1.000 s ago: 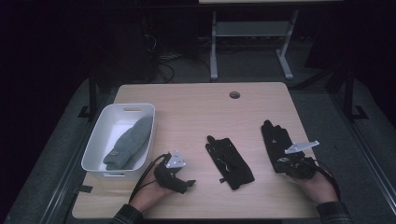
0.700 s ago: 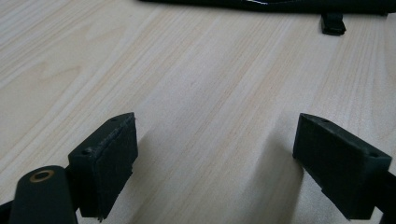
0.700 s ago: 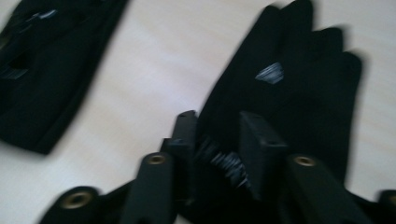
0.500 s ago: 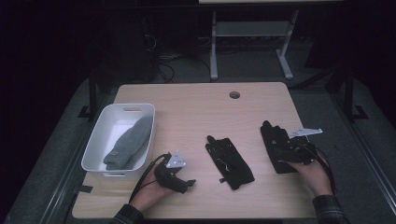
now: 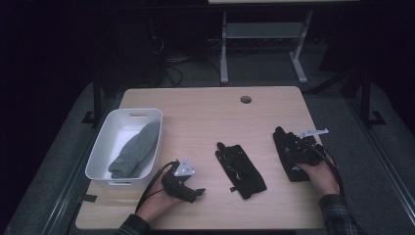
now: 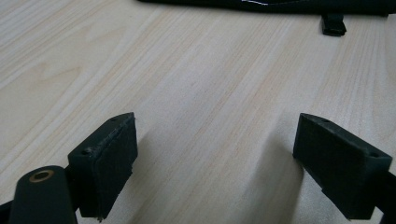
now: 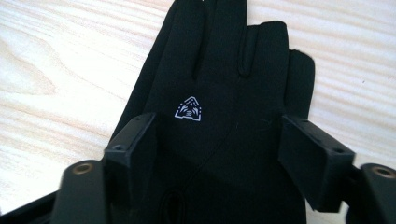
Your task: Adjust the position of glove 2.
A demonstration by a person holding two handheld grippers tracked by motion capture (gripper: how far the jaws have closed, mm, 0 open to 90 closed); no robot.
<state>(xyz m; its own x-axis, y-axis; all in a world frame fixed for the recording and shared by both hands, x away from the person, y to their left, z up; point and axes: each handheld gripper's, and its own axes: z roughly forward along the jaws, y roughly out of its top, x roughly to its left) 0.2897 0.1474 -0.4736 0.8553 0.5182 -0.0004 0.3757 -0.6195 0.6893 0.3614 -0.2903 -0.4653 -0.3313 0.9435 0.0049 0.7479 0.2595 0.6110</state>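
Observation:
Two black gloves lie flat on the wooden table (image 5: 195,112). One glove (image 5: 241,170) is in the middle, the other (image 5: 289,152) at the right. My right gripper (image 5: 297,147) hovers over the right glove (image 7: 219,70), which carries a small white logo. Its jaws (image 7: 219,135) have just been opening and stand open, with the glove's palm lying between them and no pad pressing on it. My left gripper (image 5: 195,192) rests near the front edge, left of the middle glove. Its jaws (image 6: 215,140) are open over bare wood, with that glove's edge (image 6: 261,3) just ahead.
A white plastic bin (image 5: 100,152) stands at the table's left side with a folded grey fabric piece (image 5: 134,149) inside. A round cable hole (image 5: 245,99) sits near the far edge. Dark floor, cables and a metal frame lie beyond the table.
My right gripper has moved away from the person and slightly left, up along the right glove. The left gripper and both gloves have stayed in place.

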